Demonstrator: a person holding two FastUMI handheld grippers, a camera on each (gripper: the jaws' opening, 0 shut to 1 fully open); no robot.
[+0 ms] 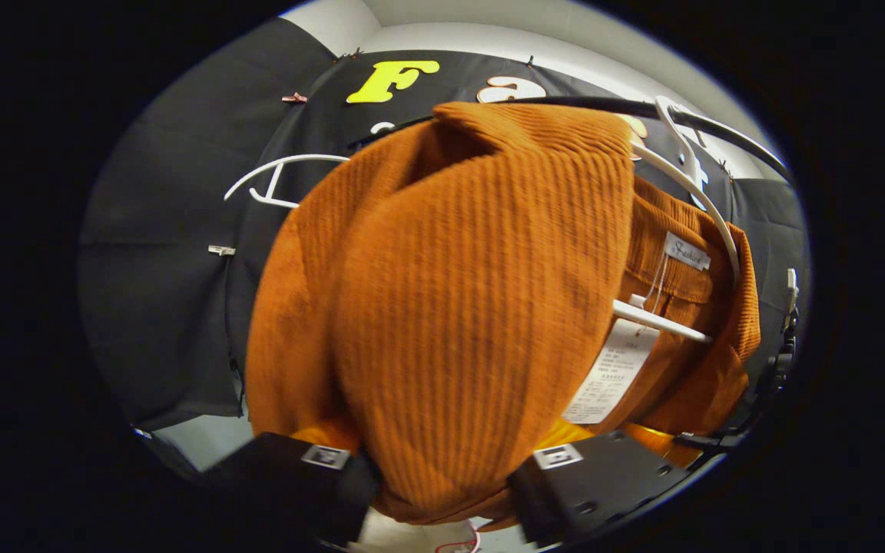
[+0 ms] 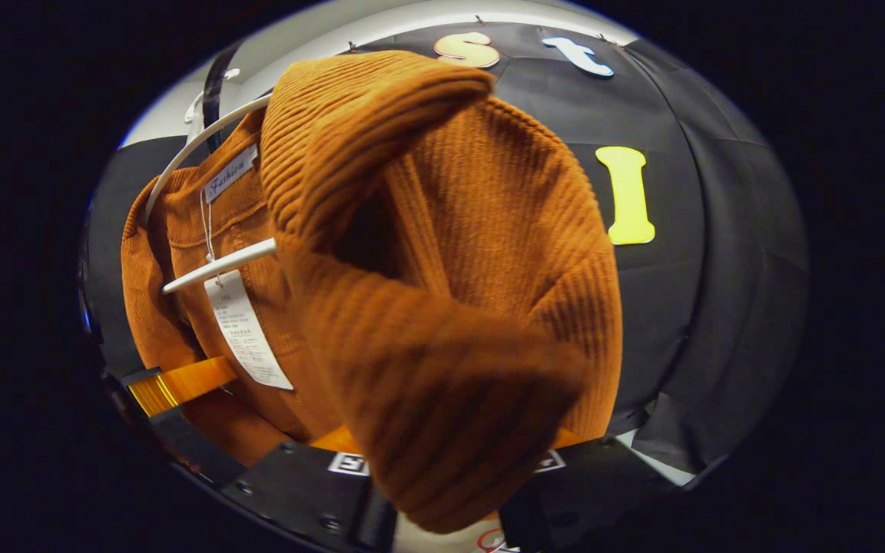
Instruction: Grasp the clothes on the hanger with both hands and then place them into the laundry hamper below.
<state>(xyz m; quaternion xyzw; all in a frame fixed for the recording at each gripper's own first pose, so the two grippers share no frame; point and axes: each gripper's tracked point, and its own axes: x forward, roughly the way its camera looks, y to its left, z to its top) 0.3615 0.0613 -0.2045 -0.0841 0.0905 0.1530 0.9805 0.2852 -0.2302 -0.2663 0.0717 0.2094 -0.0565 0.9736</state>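
A rust-orange ribbed knit garment [image 1: 458,307] hangs on a white hanger [image 1: 688,192] from a dark rail [image 1: 719,127]. A paper tag [image 1: 611,372] dangles by its neck. In the left gripper view a thick fold of the knit bulges between my left gripper [image 1: 442,480], whose fingers press on it from both sides. In the right gripper view the same garment [image 2: 450,307] bunches upward, and my right gripper [image 2: 442,491] is shut on a fold of it. The white hanger [image 2: 212,265] and tag [image 2: 246,334] sit to the left there.
A second white hanger [image 1: 281,173] hangs bare to the left in the left gripper view. The other gripper's body [image 2: 174,392] shows at the lower left of the right gripper view. Black cloth wall [image 2: 719,292] stands close behind.
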